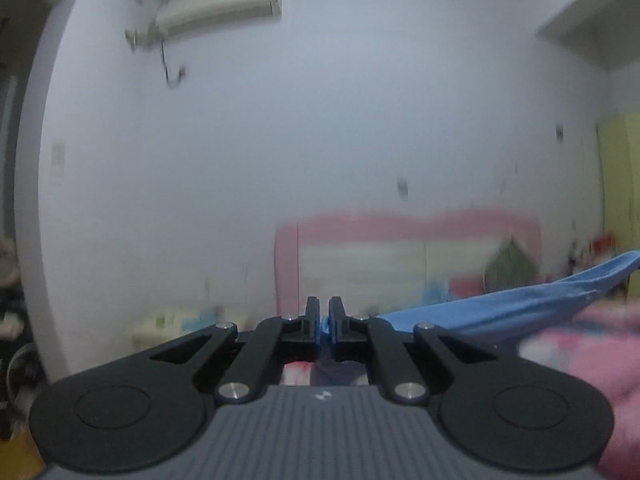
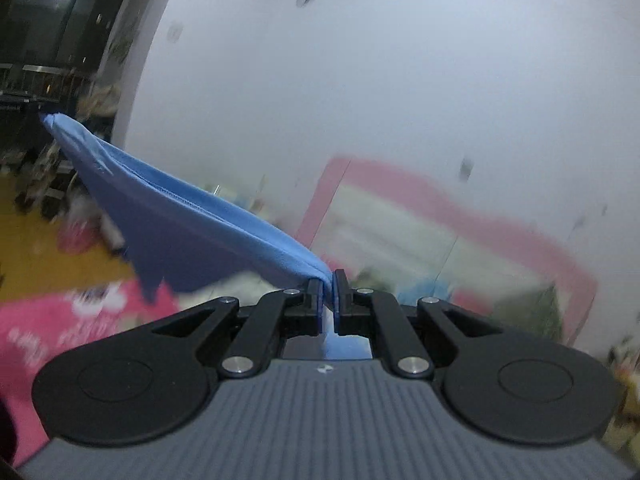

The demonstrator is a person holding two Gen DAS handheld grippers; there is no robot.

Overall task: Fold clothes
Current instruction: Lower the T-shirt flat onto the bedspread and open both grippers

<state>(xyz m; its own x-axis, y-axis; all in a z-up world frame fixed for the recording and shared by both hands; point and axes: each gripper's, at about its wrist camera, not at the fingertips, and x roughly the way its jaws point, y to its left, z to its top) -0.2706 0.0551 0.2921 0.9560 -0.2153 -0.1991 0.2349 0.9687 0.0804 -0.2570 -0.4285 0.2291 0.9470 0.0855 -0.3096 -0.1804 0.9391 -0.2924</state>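
Both grippers: blue garment stretched between

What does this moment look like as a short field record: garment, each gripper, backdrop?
garment: blue fabric garment, stretched in the air between the two grippers
left gripper: shut on one end of the garment
right gripper: shut on the other end, cloth running off to the left in its view
below: pink patterned bedding, blurred
backdrop: white wall, wall air conditioner
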